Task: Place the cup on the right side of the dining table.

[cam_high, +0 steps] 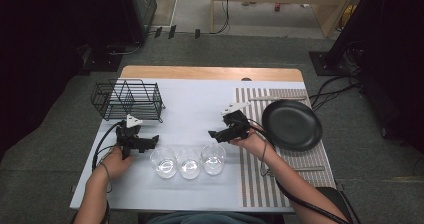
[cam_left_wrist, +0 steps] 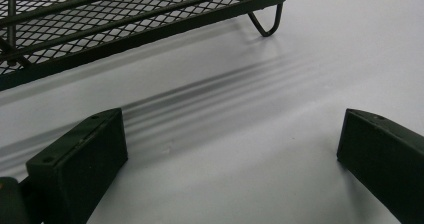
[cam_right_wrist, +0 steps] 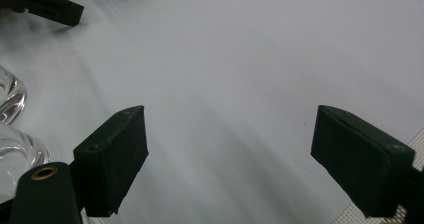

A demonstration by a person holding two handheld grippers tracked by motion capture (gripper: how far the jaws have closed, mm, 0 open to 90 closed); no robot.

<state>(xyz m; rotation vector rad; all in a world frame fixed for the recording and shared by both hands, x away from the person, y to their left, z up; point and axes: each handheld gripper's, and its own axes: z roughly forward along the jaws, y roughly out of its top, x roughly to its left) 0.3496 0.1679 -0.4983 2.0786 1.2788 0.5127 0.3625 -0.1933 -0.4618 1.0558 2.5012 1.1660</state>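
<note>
Both tools, left tool (cam_high: 150,143) and right tool (cam_high: 216,134), are hovering wide open and gripping nothing; three glass tumblers (cam_high: 188,162) are standing at 6 o'clock on the tabletop (cam_high: 195,104), probably awaiting loading into the empty wire rack (cam_high: 129,100) at 10 o'clock

From my right gripper view, two glasses (cam_right_wrist: 10,129) are cut off by the left edge, only curved rims visible. The other gripper (cam_right_wrist: 47,6) is clipped at the top left corner there. My left gripper view crops the wire rack (cam_left_wrist: 125,19) at top and left. In the high view, cutlery by the black plate (cam_high: 292,124) is too small to identify. The person's forearms run off the bottom edge.
</note>
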